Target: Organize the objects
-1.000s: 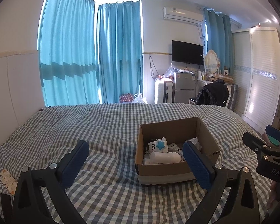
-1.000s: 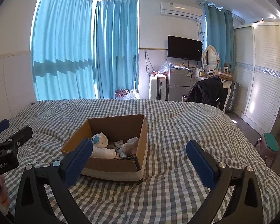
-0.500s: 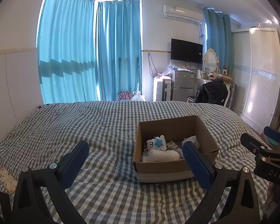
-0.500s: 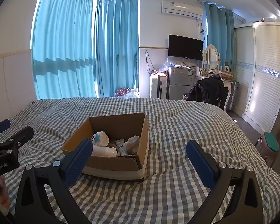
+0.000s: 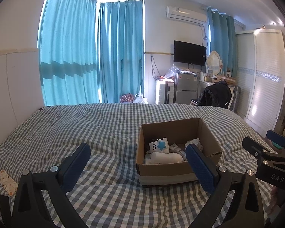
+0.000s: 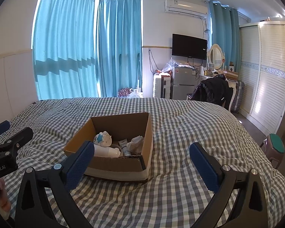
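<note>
An open cardboard box (image 5: 178,171) sits on the checked bed cover (image 5: 104,133); it also shows in the right wrist view (image 6: 112,163). Inside lie a white toy with a blue star (image 5: 159,146), a white bottle (image 5: 166,156), a tube (image 6: 124,146) and crumpled white material (image 6: 136,141). My left gripper (image 5: 137,163) is open and empty, above the bed in front of the box. My right gripper (image 6: 142,161) is open and empty, just right of the box. Each gripper shows at the edge of the other's view.
A small patterned card (image 5: 6,181) lies on the bed at the far left. Beyond the bed stand blue curtains (image 5: 93,57), a fridge (image 5: 185,90), a chair with a black jacket (image 5: 216,95) and a white wardrobe (image 5: 264,76). A stool (image 6: 274,150) stands right of the bed.
Both grippers have tilted or risen slightly, so the box and bed sit a little lower in view. Both stay open and empty.
</note>
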### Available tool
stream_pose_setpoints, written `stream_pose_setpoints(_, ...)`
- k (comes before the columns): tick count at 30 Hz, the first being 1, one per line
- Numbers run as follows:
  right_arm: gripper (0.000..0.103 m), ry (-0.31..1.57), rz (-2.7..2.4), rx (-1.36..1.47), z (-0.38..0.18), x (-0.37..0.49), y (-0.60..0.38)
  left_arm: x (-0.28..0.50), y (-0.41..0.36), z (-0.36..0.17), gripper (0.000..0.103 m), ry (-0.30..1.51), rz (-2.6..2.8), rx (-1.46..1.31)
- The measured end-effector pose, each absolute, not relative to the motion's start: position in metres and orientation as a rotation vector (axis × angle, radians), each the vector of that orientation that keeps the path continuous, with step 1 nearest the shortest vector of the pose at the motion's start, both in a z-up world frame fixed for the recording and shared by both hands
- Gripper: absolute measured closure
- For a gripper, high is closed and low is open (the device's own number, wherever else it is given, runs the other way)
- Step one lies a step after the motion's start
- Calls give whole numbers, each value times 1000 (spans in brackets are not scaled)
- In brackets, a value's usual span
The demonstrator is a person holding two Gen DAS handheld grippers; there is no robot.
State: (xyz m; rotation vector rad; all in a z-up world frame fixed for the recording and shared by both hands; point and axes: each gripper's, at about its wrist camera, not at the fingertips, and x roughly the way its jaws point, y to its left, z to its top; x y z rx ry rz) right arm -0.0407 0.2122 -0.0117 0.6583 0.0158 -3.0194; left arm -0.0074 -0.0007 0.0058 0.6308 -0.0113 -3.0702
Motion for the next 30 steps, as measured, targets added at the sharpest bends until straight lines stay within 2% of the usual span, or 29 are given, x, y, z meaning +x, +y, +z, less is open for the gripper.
stream_pose_setpoints(30, 2, 24, -3021, 661, -11, -38, 208, -7, -3, 1, 0, -18, -3054, 661)
